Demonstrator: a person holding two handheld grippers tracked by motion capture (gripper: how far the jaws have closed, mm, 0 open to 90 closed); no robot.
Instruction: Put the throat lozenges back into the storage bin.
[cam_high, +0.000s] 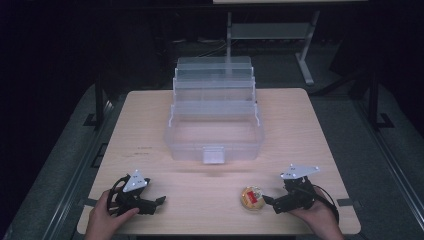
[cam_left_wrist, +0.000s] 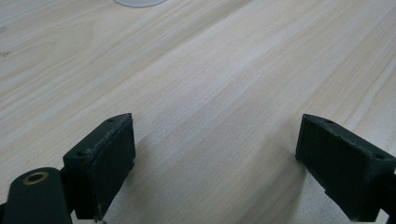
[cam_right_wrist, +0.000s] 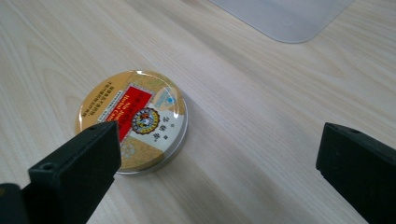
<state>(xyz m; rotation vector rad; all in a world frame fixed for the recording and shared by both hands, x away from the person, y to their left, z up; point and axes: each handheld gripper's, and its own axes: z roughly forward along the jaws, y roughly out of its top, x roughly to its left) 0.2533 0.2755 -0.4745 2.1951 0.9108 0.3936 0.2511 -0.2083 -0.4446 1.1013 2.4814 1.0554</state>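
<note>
A round gold tin (cam_high: 253, 198) with a red label lies flat on the wooden table (cam_high: 150, 125) near its front edge. In the right gripper view the tin (cam_right_wrist: 140, 116) sits just ahead of the left jaw. My right gripper (cam_high: 269, 200) is open, low over the table, just right of the tin and not touching it. My left gripper (cam_high: 161, 200) is open at the front left, with bare wood between its jaws in the left gripper view (cam_left_wrist: 215, 158). A clear plastic tiered box (cam_high: 215, 115) stands open at the table's middle back.
The clear box has stepped trays rising toward the back and a latch (cam_high: 212, 155) facing me. A corner of the clear box (cam_right_wrist: 285, 18) lies beyond the tin. A metal stand (cam_high: 305, 55) is on the floor behind the table.
</note>
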